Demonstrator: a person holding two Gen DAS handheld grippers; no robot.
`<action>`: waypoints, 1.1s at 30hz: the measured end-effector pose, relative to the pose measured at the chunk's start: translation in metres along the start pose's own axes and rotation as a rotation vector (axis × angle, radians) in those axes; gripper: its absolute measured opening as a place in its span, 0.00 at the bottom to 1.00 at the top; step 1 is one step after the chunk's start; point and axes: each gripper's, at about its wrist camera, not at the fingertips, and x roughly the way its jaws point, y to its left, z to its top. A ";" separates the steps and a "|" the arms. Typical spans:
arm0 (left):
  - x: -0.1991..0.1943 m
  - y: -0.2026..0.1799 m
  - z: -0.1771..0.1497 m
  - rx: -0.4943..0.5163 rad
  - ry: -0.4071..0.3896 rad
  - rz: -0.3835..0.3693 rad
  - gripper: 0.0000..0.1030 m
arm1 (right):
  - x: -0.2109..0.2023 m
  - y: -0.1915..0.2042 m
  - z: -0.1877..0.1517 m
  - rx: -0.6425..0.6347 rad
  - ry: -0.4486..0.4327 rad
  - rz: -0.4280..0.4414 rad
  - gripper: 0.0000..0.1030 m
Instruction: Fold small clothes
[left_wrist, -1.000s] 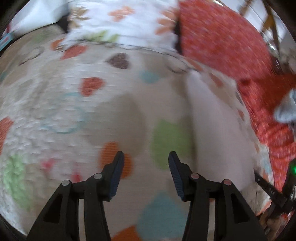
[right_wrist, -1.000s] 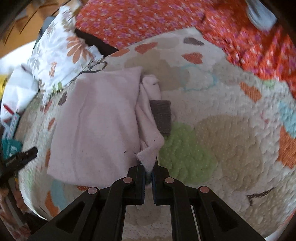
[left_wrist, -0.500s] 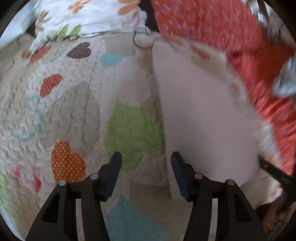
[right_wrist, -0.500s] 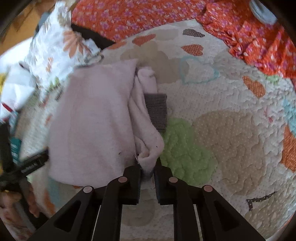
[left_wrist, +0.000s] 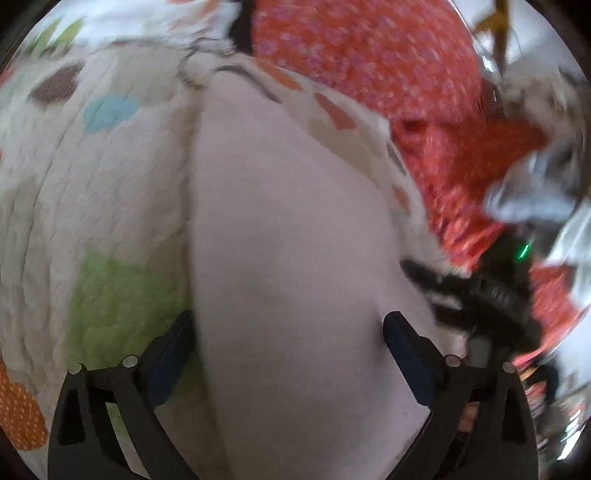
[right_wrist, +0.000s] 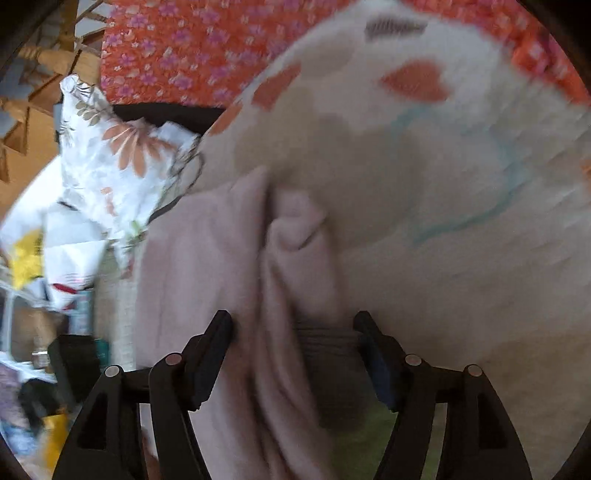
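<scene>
1. On the heart-print quilt (left_wrist: 92, 206), the pale pink garment (left_wrist: 288, 258) lies spread flat, left edge running straight down the left-wrist view next to a green heart patch (left_wrist: 122, 299).
2. Left gripper (left_wrist: 286, 350): jaws wide apart, nothing pinched; the flat pink panel fills the gap between the fingers. Touching or just above the cloth, cannot tell.
3. Right gripper (right_wrist: 293, 354): jaws also spread wide, holding nothing; the fingers straddle the garment's bunched edge.
4. Right-wrist view: the pink garment (right_wrist: 207, 266) has a rolled, wrinkled fold (right_wrist: 299, 236) along its right side, flat part to the left of it.
5. A grey ribbed piece (right_wrist: 328, 354) sits between the right fingers, just under the rolled fold; part of the garment or separate, cannot tell.
6. Right gripper body (left_wrist: 487, 291) shows in the left-wrist view at the garment's far right edge, green light on.
7. Red floral fabric (left_wrist: 369, 62) lies beyond the quilt, upper right in the left-wrist view.
8. White flower-print pillow (right_wrist: 118, 155) sits left of the garment, at the quilt's edge.
9. Both views motion-blurred; fine detail unreadable.
</scene>
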 end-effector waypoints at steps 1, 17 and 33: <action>0.000 -0.007 0.000 0.030 0.008 0.029 0.68 | 0.002 0.007 -0.001 -0.030 -0.020 -0.021 0.68; -0.035 0.011 -0.002 0.003 0.013 0.323 0.61 | 0.009 0.057 0.006 -0.152 -0.055 -0.101 0.24; -0.163 0.014 -0.046 0.097 -0.469 0.733 0.89 | 0.024 0.126 -0.052 -0.413 -0.015 -0.069 0.24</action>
